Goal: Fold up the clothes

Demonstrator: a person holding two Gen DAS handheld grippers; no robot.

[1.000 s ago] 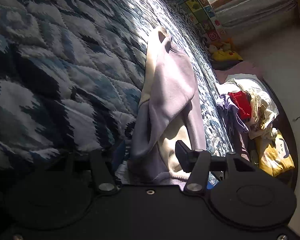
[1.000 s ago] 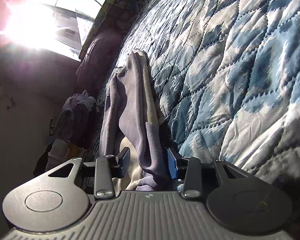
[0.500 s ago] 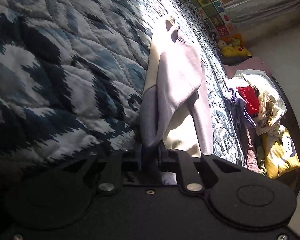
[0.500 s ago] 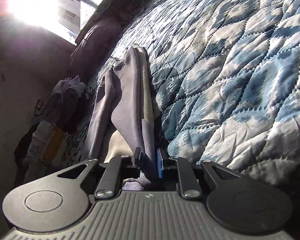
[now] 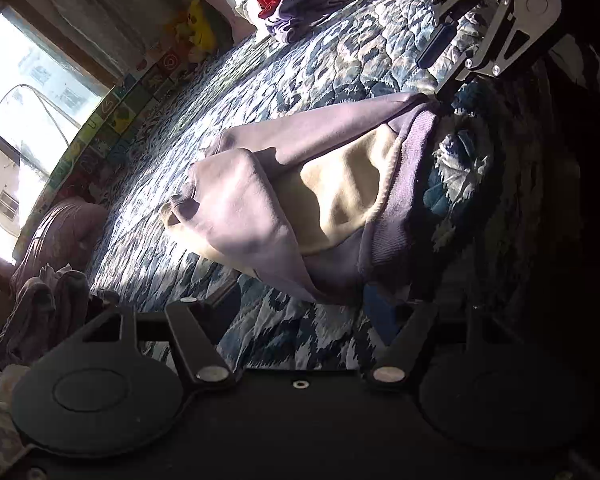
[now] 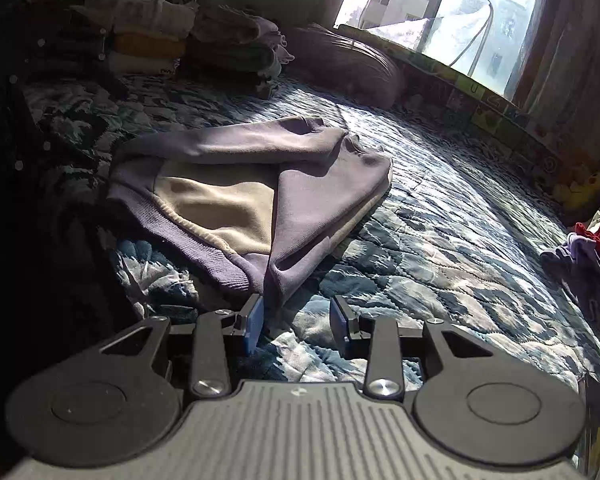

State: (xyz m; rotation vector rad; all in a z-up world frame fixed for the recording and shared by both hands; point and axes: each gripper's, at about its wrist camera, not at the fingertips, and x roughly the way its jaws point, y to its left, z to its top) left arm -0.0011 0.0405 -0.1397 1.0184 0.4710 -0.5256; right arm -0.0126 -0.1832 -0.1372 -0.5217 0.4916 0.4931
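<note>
Lying part-folded on the blue patterned quilt [image 6: 440, 248], the lilac sweatshirt [image 6: 260, 184] has both sleeves crossed over its cream lining — a change from half a second ago, when each gripper was clamped on its ribbed hem. Both have now let go. The right gripper [image 6: 296, 320] stands wide apart with nothing between its blue pads, its left pad just beside the near cuff; the left gripper [image 5: 304, 312] is likewise spread wide and holds nothing, the hem just beyond its right finger. Release suggests the hem has been laid down and one fold stage is complete. Judged remaining: a further fold of the body, then transfer toward the folded stack [image 6: 160, 48] at far left — unsorted laundry [image 6: 592, 248] waits at right.
</note>
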